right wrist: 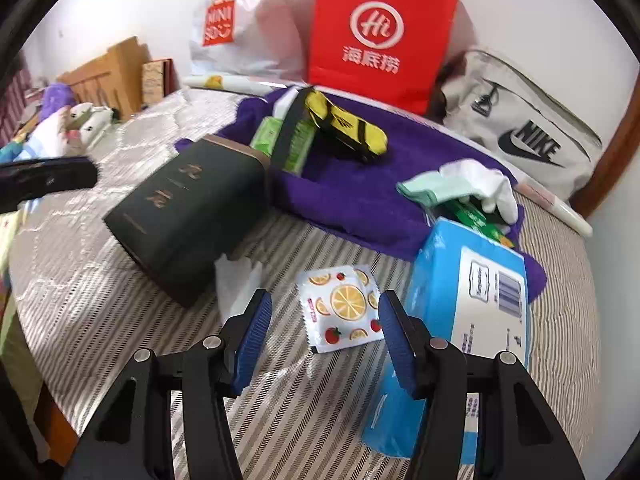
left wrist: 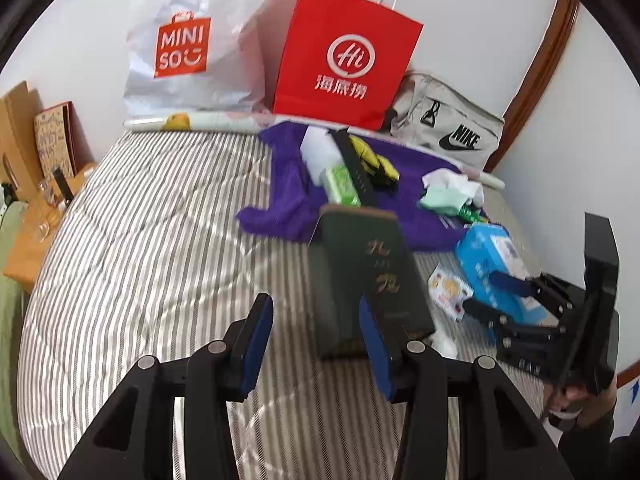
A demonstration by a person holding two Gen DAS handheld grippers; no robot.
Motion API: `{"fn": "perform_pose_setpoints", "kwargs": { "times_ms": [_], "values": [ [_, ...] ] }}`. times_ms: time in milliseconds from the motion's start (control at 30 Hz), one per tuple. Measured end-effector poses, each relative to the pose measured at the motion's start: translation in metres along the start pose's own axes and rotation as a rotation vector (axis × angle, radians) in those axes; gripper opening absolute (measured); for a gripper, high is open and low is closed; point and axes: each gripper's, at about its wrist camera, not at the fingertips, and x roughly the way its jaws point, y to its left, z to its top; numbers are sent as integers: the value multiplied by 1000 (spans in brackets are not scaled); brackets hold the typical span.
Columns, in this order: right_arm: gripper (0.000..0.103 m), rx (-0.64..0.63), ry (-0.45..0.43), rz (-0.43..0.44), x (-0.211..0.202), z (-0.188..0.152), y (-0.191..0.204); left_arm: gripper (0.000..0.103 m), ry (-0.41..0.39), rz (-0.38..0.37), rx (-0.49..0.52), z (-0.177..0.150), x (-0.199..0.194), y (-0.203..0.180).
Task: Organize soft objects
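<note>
**Nothing sorted yet on the bed**

Both tongs, left tongs (left wrist: 316, 344) and right tongs (right wrist: 325, 340), stand apart and empty. Blue tissue pack (right wrist: 468, 304), fruit-print sachet (right wrist: 344, 308) and white cloth (right wrist: 476, 188) lie loose about the purple towel (right wrist: 352, 196); seemingly everything remains to tidy.

Fuzzy purple towel (right wrist: 352, 196), glossy blue plastic tissue pack (right wrist: 472, 288), matt red paper bag (right wrist: 380, 32).
</note>
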Motion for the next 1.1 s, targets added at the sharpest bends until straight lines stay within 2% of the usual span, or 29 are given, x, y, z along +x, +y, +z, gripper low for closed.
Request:
{"fn": "perform_pose_setpoints", "kwargs": {
  "times_ms": [267,667,767,800,833,1100],
  "values": [
    [55,57,31,-45,25,3,3,43,14,-2,26,-13,3,14],
    [54,-38,69,-166,52,8,23,43,31,-39,0,-16,17,24],
    [44,-40,61,-160,50,6,20,43,43,-36,3,-18,19,23],
    [26,-49,61,-181,50,6,21,43,45,-36,6,-19,20,22],
    [0,-53,74,-178,54,5,20,43,45,-33,10,-19,19,21],
    [0,-30,37,-74,41,0,20,43,46,-21,15,-20,13,17]
  ]
}}
